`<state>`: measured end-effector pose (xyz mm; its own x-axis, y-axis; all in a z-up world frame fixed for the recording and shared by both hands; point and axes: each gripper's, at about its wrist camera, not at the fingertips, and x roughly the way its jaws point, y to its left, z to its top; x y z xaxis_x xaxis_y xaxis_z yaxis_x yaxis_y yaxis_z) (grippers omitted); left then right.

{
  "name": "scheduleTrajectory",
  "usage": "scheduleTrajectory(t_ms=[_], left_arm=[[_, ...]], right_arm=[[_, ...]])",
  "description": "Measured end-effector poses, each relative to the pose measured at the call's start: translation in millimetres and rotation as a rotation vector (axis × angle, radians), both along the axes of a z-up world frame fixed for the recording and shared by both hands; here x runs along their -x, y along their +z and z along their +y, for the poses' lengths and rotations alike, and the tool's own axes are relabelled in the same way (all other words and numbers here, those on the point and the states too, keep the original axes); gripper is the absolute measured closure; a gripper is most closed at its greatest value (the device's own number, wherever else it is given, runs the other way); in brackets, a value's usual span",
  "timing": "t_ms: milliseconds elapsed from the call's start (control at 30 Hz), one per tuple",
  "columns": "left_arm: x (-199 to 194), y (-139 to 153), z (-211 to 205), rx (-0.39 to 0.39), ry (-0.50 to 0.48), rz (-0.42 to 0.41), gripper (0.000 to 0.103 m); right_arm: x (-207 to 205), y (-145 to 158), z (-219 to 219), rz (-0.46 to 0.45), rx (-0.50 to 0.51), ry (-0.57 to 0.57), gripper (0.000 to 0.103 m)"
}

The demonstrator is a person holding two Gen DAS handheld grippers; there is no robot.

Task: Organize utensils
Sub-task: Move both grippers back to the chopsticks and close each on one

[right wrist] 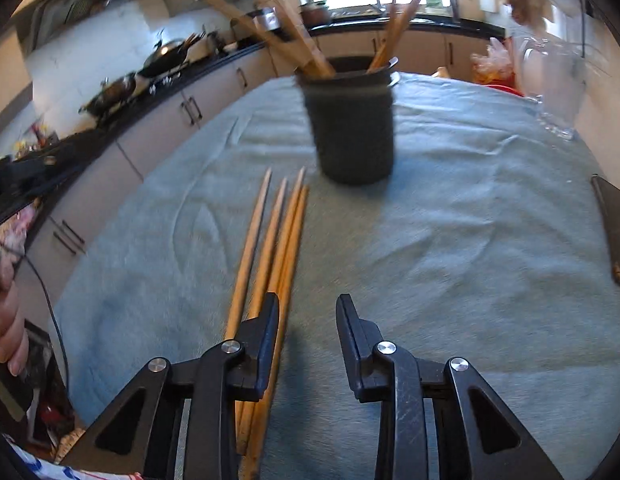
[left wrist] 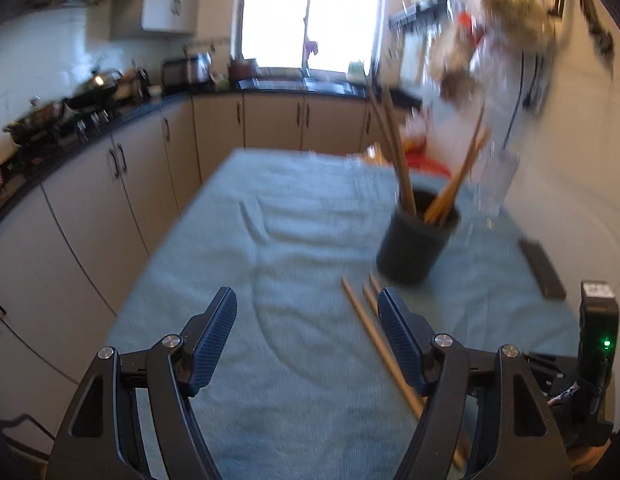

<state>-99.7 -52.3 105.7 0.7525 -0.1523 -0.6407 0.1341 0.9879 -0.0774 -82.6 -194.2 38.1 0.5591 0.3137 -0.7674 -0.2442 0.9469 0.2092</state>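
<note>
You are facing a bright window [left wrist: 310, 16] that floods the kitchen with daylight. Beige base cabinets [left wrist: 121, 188] under a dark countertop [left wrist: 157, 102] wrap the left and far walls, white wall tiles [left wrist: 41, 52] above. A pale blue-green cloth [left wrist: 293, 240] covers your table.

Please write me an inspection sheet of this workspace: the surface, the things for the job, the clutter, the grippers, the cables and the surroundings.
Surface: table under a wrinkled light blue cloth.
Job's things: dark holder cup standing upright with several chopsticks inside; four loose chopsticks lying side by side on the cloth before it.
Clutter: clear glass pitcher; flat dark object at the cloth's edge.
Grippers: left gripper open, empty; right gripper open, empty, loose chopsticks beside its left finger.
Cables: thin dark cable by the hand.
Surroundings: kitchen counter with woks, bright window.
</note>
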Motion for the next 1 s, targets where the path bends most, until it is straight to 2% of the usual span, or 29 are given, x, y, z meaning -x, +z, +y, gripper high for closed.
scheduleTrajectory(t_ms=[100,267,300,367,500,600,667,900,1000], left_arm=[[-11,-24,-11,0.010,-0.036,0.091,0.032],[-27,-55,-34,-0.006,-0.088,0.198,0.046],[-30,-60,-38,-0.009,-0.092,0.211,0.047],[-36,-69,-47,-0.019,-0.103,0.243,0.052],[-44,-83,-62,-0.049,-0.110,0.274,0.055],[-48,-90,-71,-0.082,-0.115,0.285,0.066],[-49,-90,-75,-0.117,-0.117,0.272,0.089],[-39,-86,-54,-0.152,-0.121,0.301,0.094],[-28,-85,-29,-0.125,-0.107,0.310,0.094]], right_arm=[[-1,-9,8,0.009,0.028,0.015,0.074],[-4,-10,5,0.004,0.102,-0.054,0.079],[-5,-13,-3,0.013,0.101,-0.076,0.082],[-6,-12,-13,0.013,0.067,-0.086,0.082],[-5,-12,-26,0.012,0.031,-0.102,0.082],[-5,-11,-27,0.008,0.022,-0.099,0.081],[-4,-11,-25,0.004,0.024,-0.097,0.080],[-2,-8,-15,0.013,0.008,-0.039,0.079],[1,-7,-2,0.001,0.026,0.000,0.079]])
